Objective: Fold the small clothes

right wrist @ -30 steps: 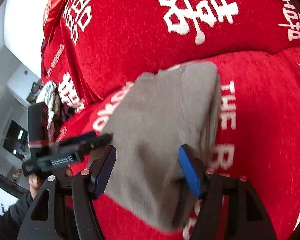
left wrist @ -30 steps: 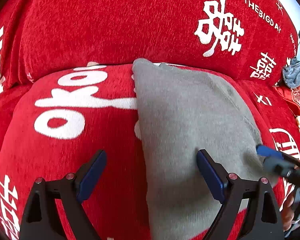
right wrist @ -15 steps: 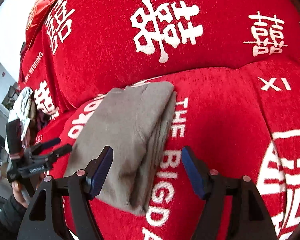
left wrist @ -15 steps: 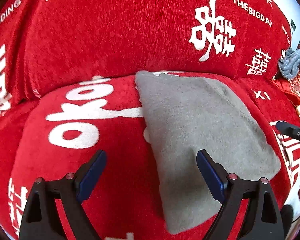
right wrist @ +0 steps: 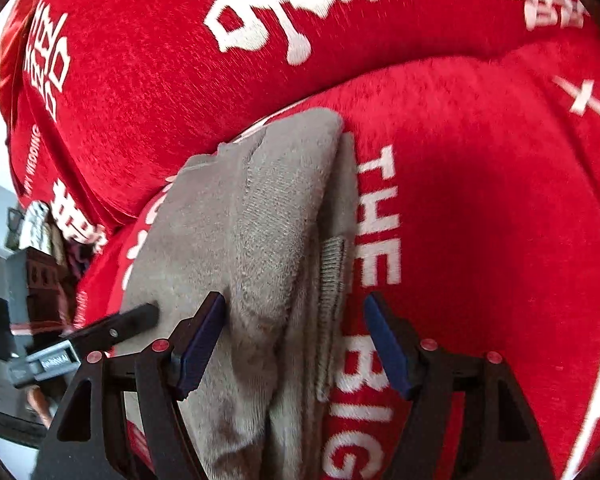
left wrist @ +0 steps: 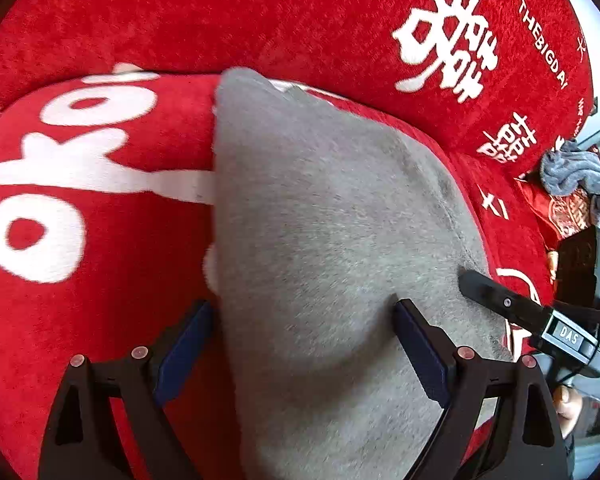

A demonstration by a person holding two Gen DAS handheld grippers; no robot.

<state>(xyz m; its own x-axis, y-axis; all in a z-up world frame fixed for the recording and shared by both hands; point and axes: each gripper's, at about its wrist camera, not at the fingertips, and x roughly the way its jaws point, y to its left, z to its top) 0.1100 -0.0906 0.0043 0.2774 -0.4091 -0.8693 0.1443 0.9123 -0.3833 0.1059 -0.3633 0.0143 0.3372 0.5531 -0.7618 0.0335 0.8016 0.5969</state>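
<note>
A folded grey fleece garment (left wrist: pixel 328 232) lies on a red sofa seat with white lettering (left wrist: pixel 80 208). My left gripper (left wrist: pixel 304 344) is open, low over the garment's near left part, its jaws straddling the left edge. In the right wrist view the garment (right wrist: pixel 260 232) shows its stacked folded layers along the right edge. My right gripper (right wrist: pixel 296 336) is open, its jaws straddling that layered edge. Each gripper shows in the other's view: the right one (left wrist: pixel 496 300) at the garment's right side, the left one (right wrist: pixel 112 328) at its left side.
The red sofa backrest (left wrist: pixel 300 20) rises right behind the garment. A grey cloth (left wrist: pixel 576 172) lies on a red item at the far right of the sofa. Room furniture (right wrist: pixel 24 264) shows past the sofa's left end.
Both grippers have come down and forward, close over the garment, after being drawn back half a second ago. Both stay open. The garment has not moved.
</note>
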